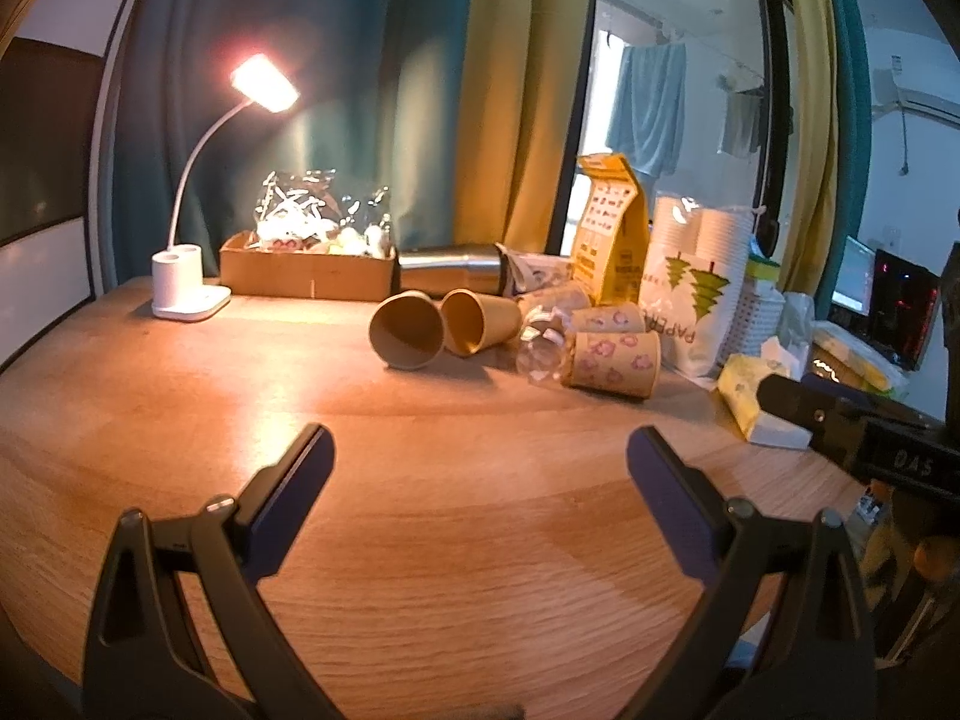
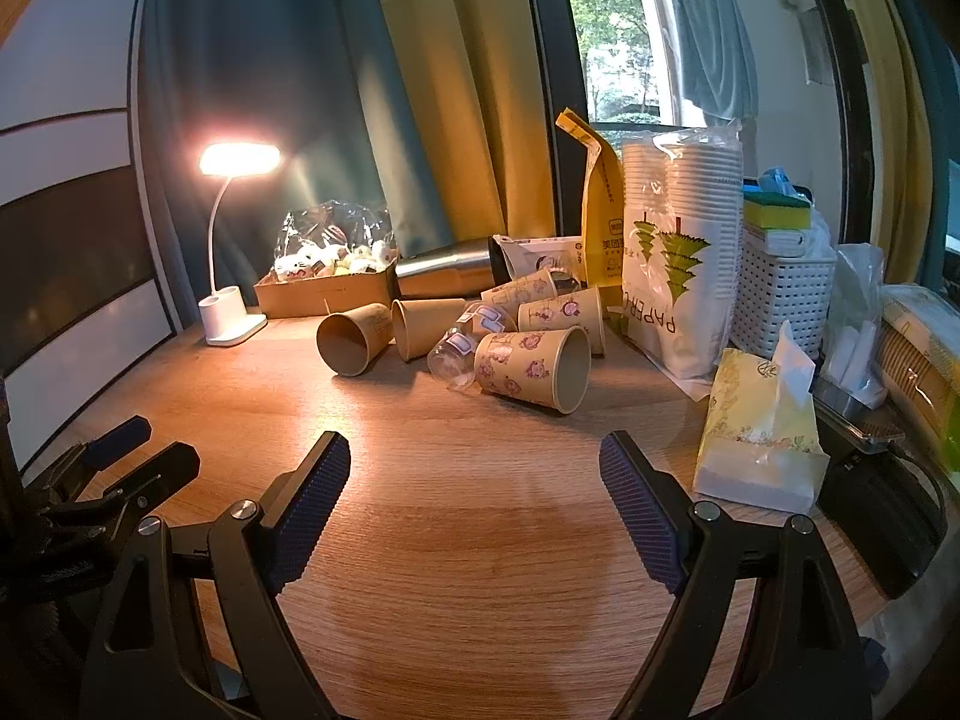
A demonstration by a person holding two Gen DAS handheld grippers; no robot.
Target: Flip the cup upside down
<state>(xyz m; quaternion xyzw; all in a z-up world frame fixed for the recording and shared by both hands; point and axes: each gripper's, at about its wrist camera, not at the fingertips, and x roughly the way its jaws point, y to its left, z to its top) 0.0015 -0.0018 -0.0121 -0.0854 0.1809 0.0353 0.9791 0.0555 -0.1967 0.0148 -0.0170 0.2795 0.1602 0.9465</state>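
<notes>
My left tool [image 1: 480, 450] hangs over bare wood with its blue-padded fingers spread wide and nothing between them; my right tool [image 2: 474, 456] is the same, wide apart and empty, low over the wooden desk [image 2: 480, 540]. In the right view the left tool's dark frame shows at 9 o'clock, so I judge the two sit side by side at the near edge, held back to leave the middle free for the reach.

Ahead at 12 o'clock lies the heap of paper cups, all tipped on their sides. Nearest my right tool is the flower-printed kraft paper cup [image 2: 531, 369], its mouth toward 3 o'clock, touching a small clear plastic bottle [image 2: 459, 354] on its base side. It seems the easiest to take, since its wall is exposed and nothing lies on top. At 11 o'clock two plain brown paper cups [image 2: 354, 339] face their mouths toward me. More printed cups lie behind.

Further out, a steel flask [image 2: 444, 270] lies on its side beside a cardboard box of wrapped sweets [image 2: 324, 288], and a lit white desk lamp [image 2: 231, 306] stands at 10 o'clock. At 1 o'clock stands a bagged stack of white paper cups [image 2: 678, 276]; a tissue pack [image 2: 759, 438] sits at 3 o'clock, close enough to brush on a careless swing.

No flip has begun, as I judge it.
</notes>
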